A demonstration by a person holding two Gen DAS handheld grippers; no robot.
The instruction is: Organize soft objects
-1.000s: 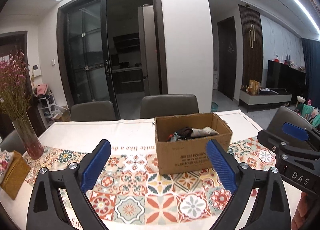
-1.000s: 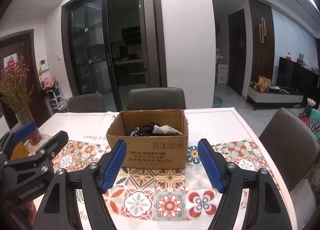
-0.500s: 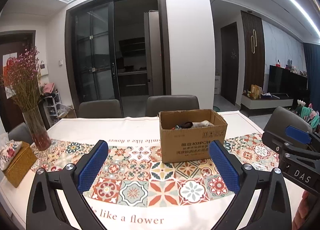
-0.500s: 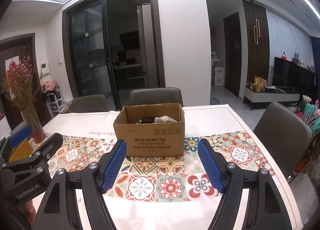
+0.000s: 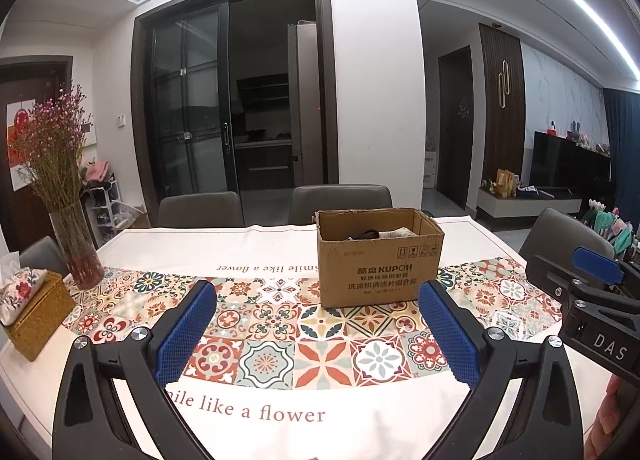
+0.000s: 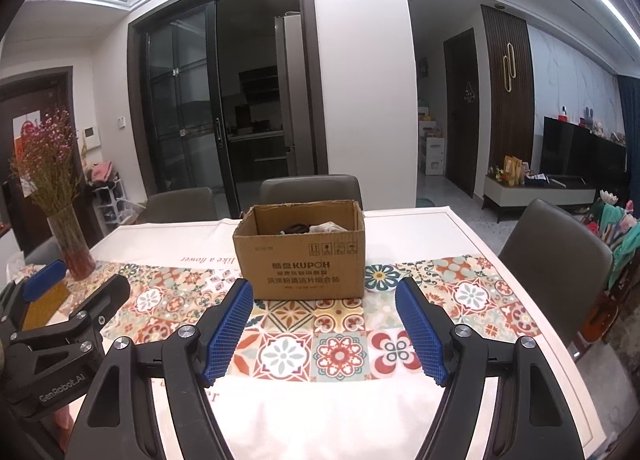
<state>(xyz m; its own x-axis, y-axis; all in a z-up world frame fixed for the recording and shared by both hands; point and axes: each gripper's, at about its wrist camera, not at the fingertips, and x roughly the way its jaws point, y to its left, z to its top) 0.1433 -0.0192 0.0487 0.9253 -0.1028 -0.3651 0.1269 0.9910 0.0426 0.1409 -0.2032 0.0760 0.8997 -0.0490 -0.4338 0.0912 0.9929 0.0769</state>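
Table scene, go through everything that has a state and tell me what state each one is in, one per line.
Box: open at the top, upright, on the table runner.
Clothes: dark and light pieces lying inside the box.
Left gripper: open, nothing between its pads.
Right gripper: open, nothing between its pads.
Vase: upright, holding dried flowers.
Sliding door: partly open.
Chairs: pushed in at the far side.
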